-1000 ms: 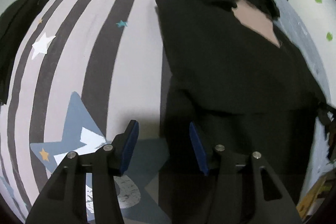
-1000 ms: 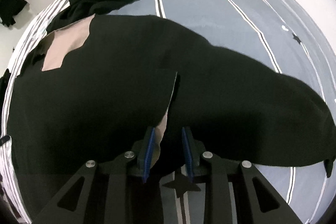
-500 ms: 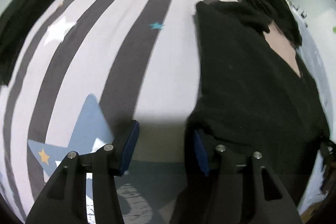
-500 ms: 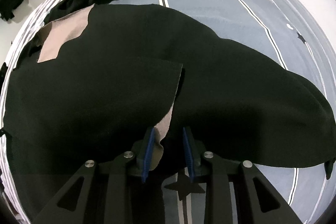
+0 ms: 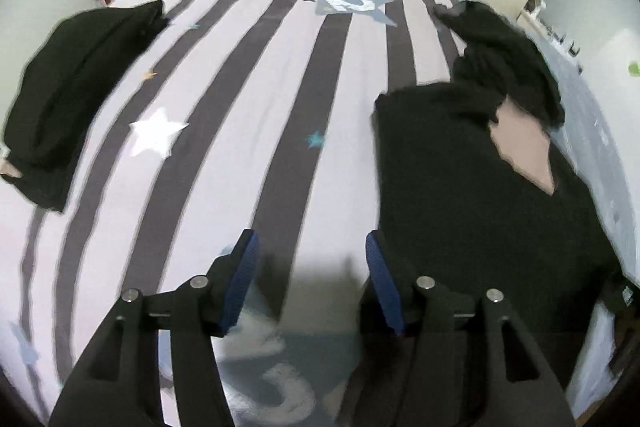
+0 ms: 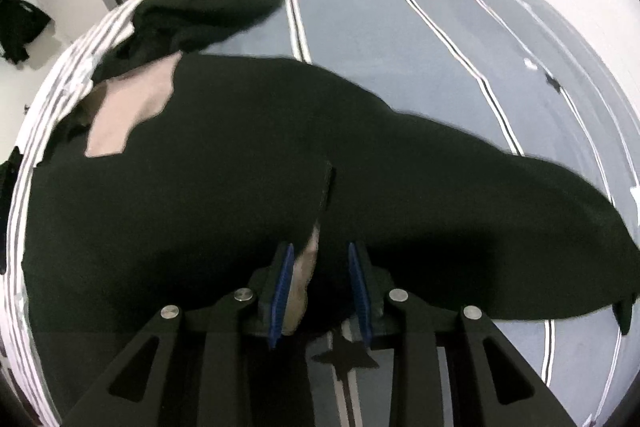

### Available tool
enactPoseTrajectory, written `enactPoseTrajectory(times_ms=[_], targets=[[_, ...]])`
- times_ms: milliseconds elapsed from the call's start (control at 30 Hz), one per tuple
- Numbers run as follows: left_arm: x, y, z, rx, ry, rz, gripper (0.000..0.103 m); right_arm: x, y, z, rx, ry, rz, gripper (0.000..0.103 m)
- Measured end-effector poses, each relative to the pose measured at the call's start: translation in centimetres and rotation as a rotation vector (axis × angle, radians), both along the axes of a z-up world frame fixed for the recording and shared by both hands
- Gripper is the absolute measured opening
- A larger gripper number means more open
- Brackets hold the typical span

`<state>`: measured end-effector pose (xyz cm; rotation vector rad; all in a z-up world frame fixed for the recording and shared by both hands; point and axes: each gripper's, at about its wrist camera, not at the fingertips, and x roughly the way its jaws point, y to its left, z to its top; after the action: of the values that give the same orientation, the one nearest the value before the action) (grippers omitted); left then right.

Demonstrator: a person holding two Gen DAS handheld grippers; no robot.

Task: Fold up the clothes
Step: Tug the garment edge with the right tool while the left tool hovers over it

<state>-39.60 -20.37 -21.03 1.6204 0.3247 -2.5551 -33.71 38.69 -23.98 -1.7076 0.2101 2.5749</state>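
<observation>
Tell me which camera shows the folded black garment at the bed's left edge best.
The left wrist view. The folded black garment lies there whole on the striped bedspread, apart from the spread black top. The right wrist view does not show it at all.

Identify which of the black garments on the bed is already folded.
The black garment at the far left, a compact rectangle lying alone. The spread garment with the tan panel lies open, and the pile behind it is crumpled.
</observation>
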Motion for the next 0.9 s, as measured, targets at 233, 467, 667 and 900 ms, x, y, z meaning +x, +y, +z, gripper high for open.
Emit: enactPoseTrajectory(times_ms=[233,467,667,900], targets=[[-8.9,6.0,-2.8,-0.068,0.018,-0.156,0.053,-1.9,-2.4,-1.0,-0.025,0.005,0.042,0.027],[-13.0,4.1,-6.4,-0.2,-0.044,-0.09,0.051,-3.5,-2.5,-3.6,-0.028,-0.048,0.012,0.027],[-14.6,2.5,-4.6,-0.176,-0.014,-0.042,0.045,-3.4,-1.3,-3.2,-0.014,-0.018,-0.004,0.027],[-15.3,10.0,-3.7,-0.052,0.044,-0.281,0.045,-3.0,1.6,-2.8,-0.036,-0.006,-0.1,0.032]])
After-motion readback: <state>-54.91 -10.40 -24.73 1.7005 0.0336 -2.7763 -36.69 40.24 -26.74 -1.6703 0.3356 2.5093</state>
